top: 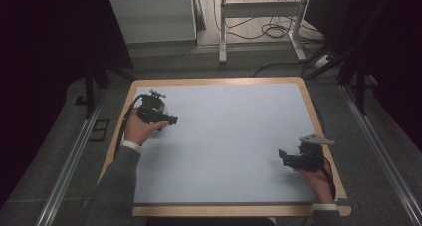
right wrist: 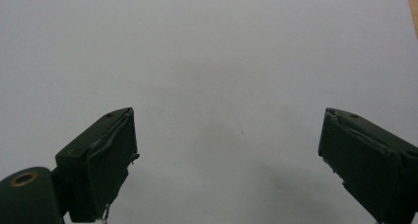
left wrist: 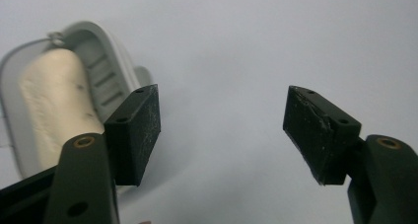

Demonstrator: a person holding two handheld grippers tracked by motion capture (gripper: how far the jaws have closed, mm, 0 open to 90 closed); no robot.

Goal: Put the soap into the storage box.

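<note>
- Presently, left tool (left wrist: 222, 130): released; its two black jaws stand apart with nothing between them, bare worktop showing through the gap.
- Soap dish (left wrist: 106, 66): grey, oval, with a ribbed floor; it lies on the worktop just beyond and outward of the left tool's near jaw, which covers part of its rim. Apart from the pads, as far as the left gripper view shows.
- Soap bar (left wrist: 54, 105): cream-coloured, lying in the soap dish along its length, clear of the left tool's pads; a few small dark specks on its face.
- Left tool (top: 158, 115), high view: held in the person's left hand at the far-left part of the worktop (top: 229, 136); a pale shape behind it is probably the dish, though too small to be sure.
- Right tool (right wrist: 224, 165): released; jaws set wide, plain pale worktop ahead of them.
- Right tool (top: 293, 160), high view: held at the near-right part of the worktop, well apart from the left tool and the dish.
</note>
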